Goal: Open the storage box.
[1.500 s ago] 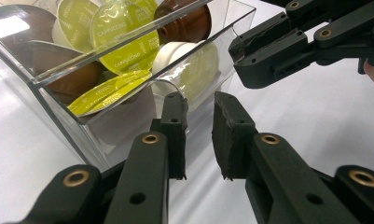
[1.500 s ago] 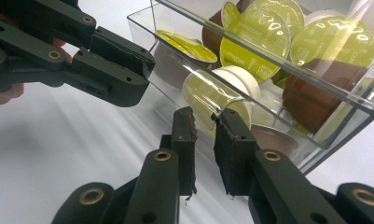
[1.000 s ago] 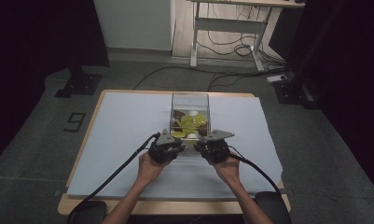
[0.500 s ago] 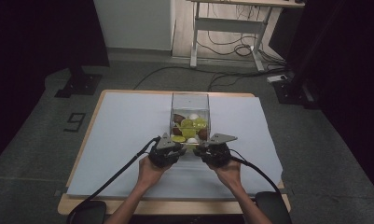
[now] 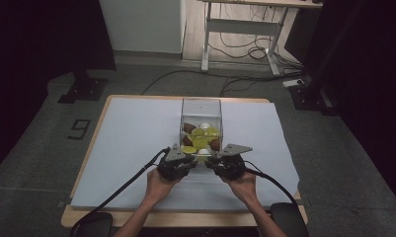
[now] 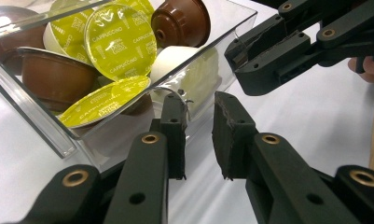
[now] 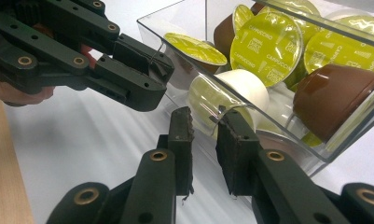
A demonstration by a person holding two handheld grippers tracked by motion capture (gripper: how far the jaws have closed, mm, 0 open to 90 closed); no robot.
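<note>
A clear plastic box (image 5: 201, 106) stands at the middle of the white-covered table (image 5: 136, 133), tipped toward me. It holds several coffee capsules (image 5: 200, 140): yellow-green lidded, brown and white. My left gripper (image 5: 191, 159) is at the box's near left corner and my right gripper (image 5: 211, 159) at its near right corner. In the left gripper view the jaws (image 6: 198, 135) stand a narrow gap apart with the clear rim (image 6: 180, 93) between them. The right gripper view has its jaws (image 7: 204, 144) closed the same way on the rim (image 7: 217, 116). Each gripper view also catches the other gripper (image 6: 243, 51) (image 7: 152, 63) pinching its corner.
The wooden table edge (image 5: 185, 219) runs along the near side, with a black pad at each near corner (image 5: 94, 224) (image 5: 287, 217). Gripper cables (image 5: 121, 185) trail across the sheet. Beyond the table are a desk frame (image 5: 245, 29) and floor cables (image 5: 235, 54).
Both grippers have drawn a little toward me, and the box's near side and capsules have come with them, so the box now leans forward.
</note>
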